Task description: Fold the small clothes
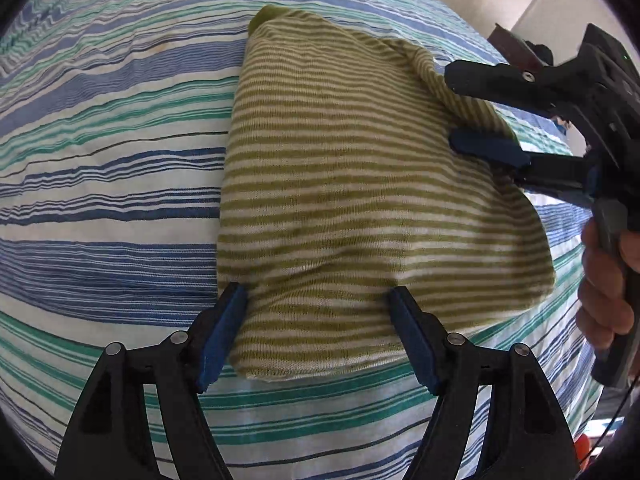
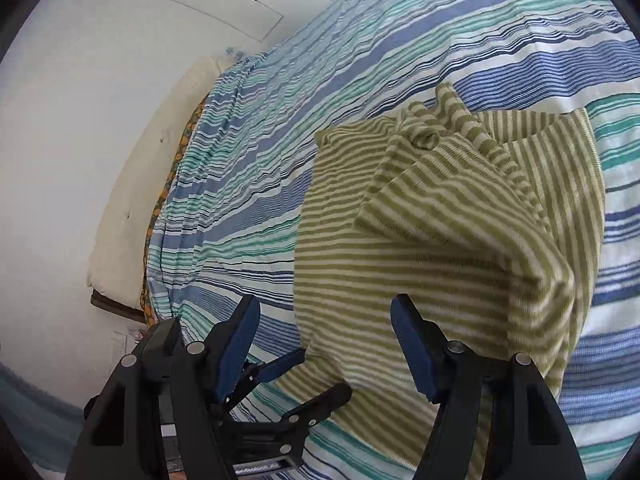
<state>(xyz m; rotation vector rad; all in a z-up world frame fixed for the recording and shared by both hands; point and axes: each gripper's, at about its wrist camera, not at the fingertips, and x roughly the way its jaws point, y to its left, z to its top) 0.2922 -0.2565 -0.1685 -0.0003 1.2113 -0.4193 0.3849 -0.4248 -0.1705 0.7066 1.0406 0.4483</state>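
Note:
A small green-and-cream striped garment [image 1: 340,160] lies folded on a blue, teal and white striped bedspread [image 1: 100,160]. My left gripper [image 1: 316,292] is open, its blue pads standing either side of the garment's near hem. My right gripper [image 1: 452,107] reaches in from the right, open, with a raised ridge of the cloth between its fingers. In the right wrist view the garment [image 2: 440,240] shows a sleeve folded across its top, and my right gripper [image 2: 325,302] hovers over its near edge. The left gripper [image 2: 322,372] sits just below it at the hem.
A person's hand [image 1: 604,280] grips the right tool's handle. The bedspread [image 2: 320,60] drapes over the bed's left edge, where a cream mattress pad [image 2: 132,200] meets a white wall [image 2: 80,80]. Dark furniture [image 1: 508,40] stands beyond the bed's far right corner.

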